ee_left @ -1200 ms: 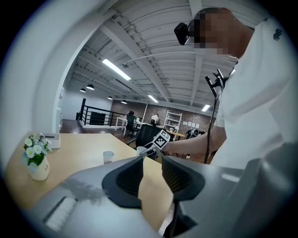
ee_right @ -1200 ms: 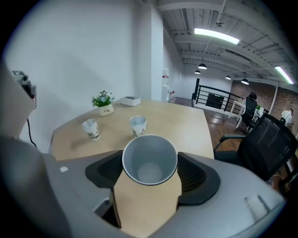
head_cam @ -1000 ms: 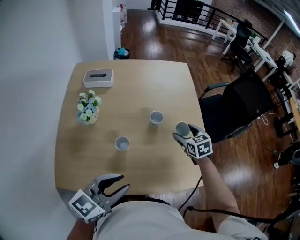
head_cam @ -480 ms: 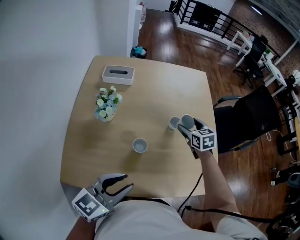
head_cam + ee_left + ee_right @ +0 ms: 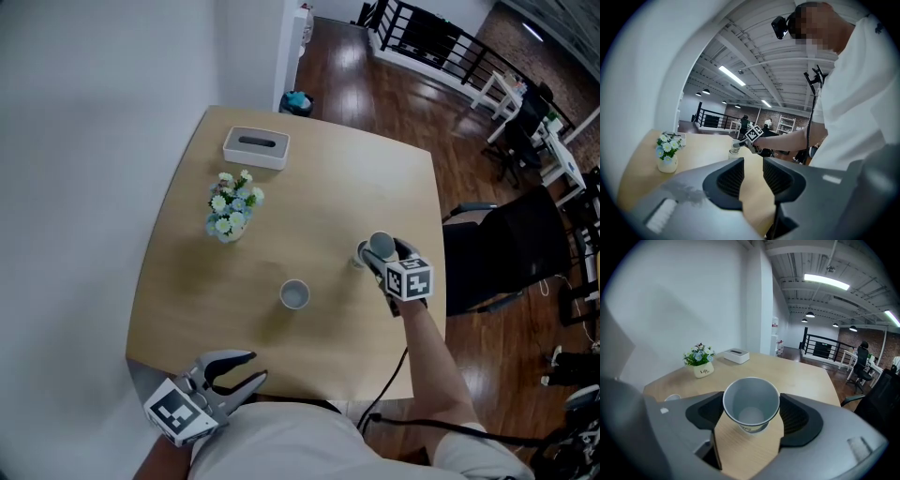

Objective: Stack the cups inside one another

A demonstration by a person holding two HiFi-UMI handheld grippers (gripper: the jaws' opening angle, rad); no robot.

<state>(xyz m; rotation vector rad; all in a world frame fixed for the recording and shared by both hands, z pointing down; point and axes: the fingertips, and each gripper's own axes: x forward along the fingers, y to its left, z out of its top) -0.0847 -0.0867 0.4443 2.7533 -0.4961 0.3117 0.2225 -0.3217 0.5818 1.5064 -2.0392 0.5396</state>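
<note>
In the head view my right gripper [image 5: 382, 255] is shut on a grey paper cup [image 5: 381, 246] held upright over the table's right side. A second cup [image 5: 360, 254] shows as a sliver at the held cup's left, touching or under it; I cannot tell whether one sits in the other. In the right gripper view the held cup [image 5: 751, 404] fills the gap between the jaws. A third cup [image 5: 294, 294] stands alone nearer the table's middle. My left gripper [image 5: 236, 369] hangs open off the near table edge, nothing between its fingers [image 5: 730, 180].
On the wooden table [image 5: 187, 281] a white tissue box [image 5: 256, 148] lies at the far left and a small pot of flowers [image 5: 232, 212] stands in front of it. A black office chair [image 5: 502, 248] is at the table's right. A wall runs along the left.
My right gripper has carried its cup leftward until it meets the second cup. The left gripper has stayed where it was. The head view has shifted a little.
</note>
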